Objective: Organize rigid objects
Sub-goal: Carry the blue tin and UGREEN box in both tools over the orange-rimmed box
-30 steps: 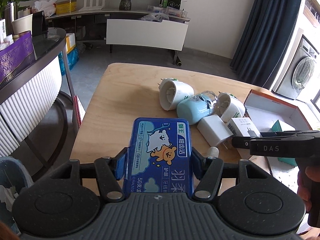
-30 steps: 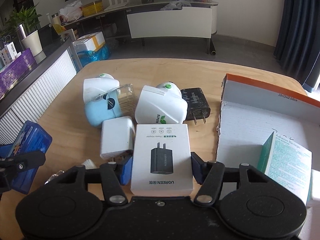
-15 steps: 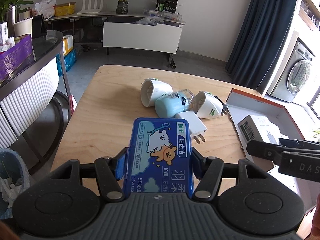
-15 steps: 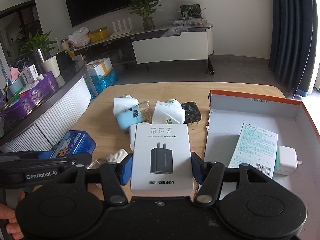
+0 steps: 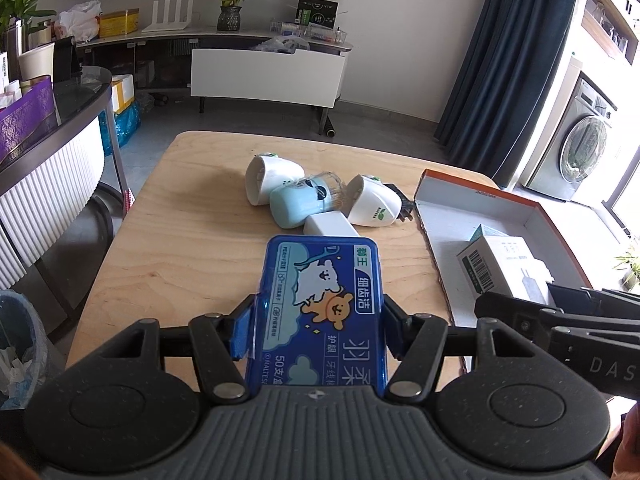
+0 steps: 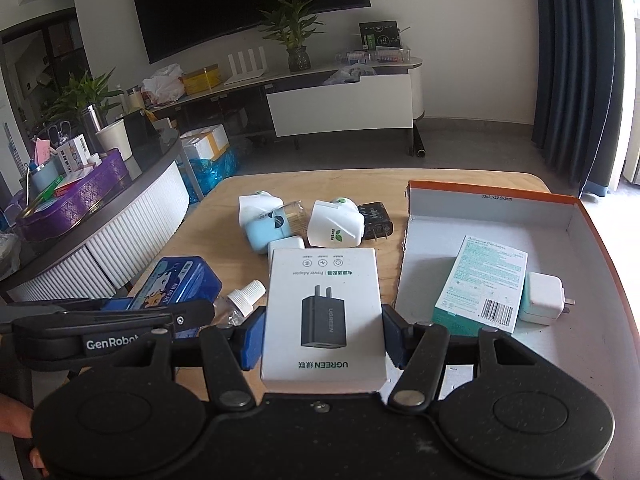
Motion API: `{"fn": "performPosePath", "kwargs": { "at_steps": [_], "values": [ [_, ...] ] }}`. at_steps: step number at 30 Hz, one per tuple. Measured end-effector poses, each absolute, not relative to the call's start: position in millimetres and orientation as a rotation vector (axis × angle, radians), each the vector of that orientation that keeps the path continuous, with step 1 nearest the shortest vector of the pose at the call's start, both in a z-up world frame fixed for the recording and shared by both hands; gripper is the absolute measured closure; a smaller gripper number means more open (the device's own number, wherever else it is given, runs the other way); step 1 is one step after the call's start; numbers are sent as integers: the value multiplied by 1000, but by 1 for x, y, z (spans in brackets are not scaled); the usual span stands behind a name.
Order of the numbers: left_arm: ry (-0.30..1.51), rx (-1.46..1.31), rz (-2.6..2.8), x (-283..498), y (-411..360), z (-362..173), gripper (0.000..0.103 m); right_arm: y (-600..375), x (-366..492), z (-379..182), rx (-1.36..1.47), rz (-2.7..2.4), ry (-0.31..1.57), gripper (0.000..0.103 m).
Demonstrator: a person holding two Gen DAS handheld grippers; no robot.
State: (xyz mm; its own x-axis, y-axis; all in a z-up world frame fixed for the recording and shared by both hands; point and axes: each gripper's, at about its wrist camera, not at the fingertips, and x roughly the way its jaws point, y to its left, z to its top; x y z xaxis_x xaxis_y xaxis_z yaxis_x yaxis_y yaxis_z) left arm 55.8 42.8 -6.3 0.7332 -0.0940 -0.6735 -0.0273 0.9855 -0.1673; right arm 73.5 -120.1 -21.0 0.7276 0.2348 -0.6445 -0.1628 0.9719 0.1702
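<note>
My left gripper is shut on a blue floss-pick box and holds it above the wooden table. My right gripper is shut on a white UGREEN power adapter box, held above the table beside the open orange-rimmed cardboard box. That box holds a teal bandage box and a white plug. The adapter box also shows in the left wrist view, over the cardboard box.
On the table lie two white plug-in devices, a light blue device, a white charger, a black charger and a small white-capped bottle. A bin stands left of the table.
Both grippers have risen and pulled back with their boxes held. The right gripper with the adapter box has moved right, toward the cardboard box.
</note>
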Motion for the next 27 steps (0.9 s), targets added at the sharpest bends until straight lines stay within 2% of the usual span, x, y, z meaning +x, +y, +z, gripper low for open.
{"fn": "performPosePath", "kwargs": {
  "at_steps": [27],
  "values": [
    [775, -129, -128, 49, -15, -9, 40, -168, 44, -17, 150, 132, 679, 32]
  ]
}}
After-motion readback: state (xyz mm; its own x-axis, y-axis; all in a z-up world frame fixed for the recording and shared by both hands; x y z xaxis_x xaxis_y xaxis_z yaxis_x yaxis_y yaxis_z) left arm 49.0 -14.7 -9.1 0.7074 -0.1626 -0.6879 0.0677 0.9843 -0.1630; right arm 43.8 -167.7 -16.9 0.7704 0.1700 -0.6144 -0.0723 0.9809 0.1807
